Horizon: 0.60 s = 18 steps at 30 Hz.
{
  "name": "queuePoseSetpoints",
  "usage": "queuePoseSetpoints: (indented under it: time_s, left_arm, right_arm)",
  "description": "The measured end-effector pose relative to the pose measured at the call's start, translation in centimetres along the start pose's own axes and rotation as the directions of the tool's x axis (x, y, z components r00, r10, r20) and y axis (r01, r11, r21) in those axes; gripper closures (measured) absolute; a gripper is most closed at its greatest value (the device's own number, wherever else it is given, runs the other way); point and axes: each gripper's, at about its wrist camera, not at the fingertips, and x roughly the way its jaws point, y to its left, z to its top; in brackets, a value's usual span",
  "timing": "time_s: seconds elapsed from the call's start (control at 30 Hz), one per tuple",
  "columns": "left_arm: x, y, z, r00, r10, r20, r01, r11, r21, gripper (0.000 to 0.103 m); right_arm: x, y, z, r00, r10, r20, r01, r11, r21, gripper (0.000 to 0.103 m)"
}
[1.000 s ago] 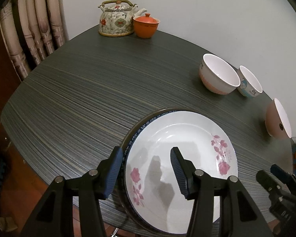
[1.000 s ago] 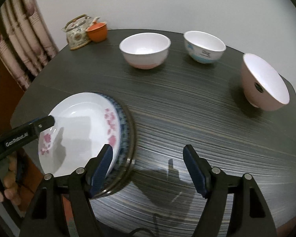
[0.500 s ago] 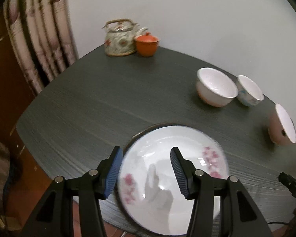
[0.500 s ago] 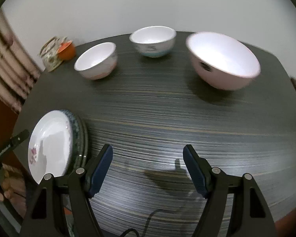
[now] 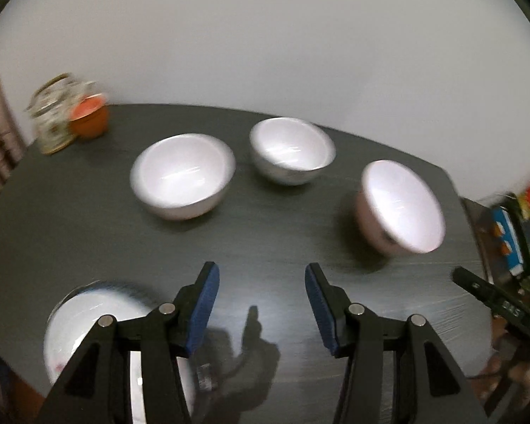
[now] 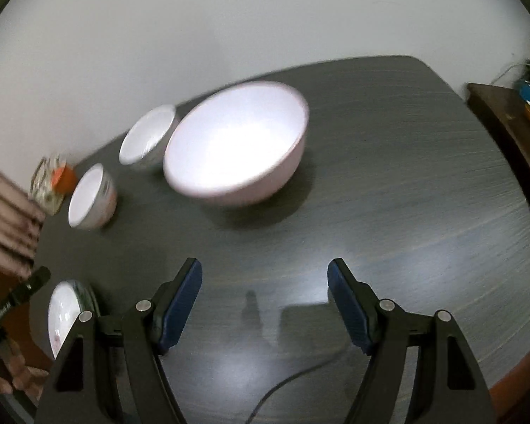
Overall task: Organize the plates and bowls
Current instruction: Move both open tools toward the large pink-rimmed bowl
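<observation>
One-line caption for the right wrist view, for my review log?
Open right claw faces the big pink bowl on the dark table; two smaller bowls beyond, stacked plates far left.

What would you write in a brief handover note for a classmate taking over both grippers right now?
Left gripper: open, empty, over bare table.
Right gripper: open, empty, facing the pink bowl.
Plates: stacked at the near left edge; looks done.
Bowls: all three stand apart along the far side: pink bowl, middle bowl, left bowl.
Left to do: gather the bowls, probably nesting them, pink bowl likely first.
Teapot and orange cup: far-left corner.
</observation>
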Motion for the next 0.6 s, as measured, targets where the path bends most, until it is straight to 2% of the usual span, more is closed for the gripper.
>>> queuePoseSetpoints:
  time_s: [0.1,0.23,0.37,0.6]
  left_arm:
    - [2.0,-2.9,2.3,0.998,-0.061,-0.024,0.061,0.998,0.012,0.051]
    - [4.8,-5.5,4.3,0.99,-0.132,-0.055,0.131,0.991,-0.02,0.051]
    - [8.0,-7.3,5.6,0.985,-0.147,-0.094,0.143,0.989,-0.039,0.051]
    - [12.9,-9.5,6.3,0.982,-0.117,-0.146,0.112,0.993,-0.041,0.051]
  right_arm:
    - [-0.2,-1.2,2.6,1.0,0.017,0.023,-0.018,0.999,0.029,0.032]
    - [0.2,-2.0,5.3,0.999,0.015,0.038,-0.016,1.0,0.026,0.032]
    - [2.1,-1.6,7.2,0.999,-0.005,0.034,0.005,1.0,0.008,0.032]
    - [6.3,-2.0,8.1,0.999,-0.033,-0.031,0.034,0.999,0.033,0.032]
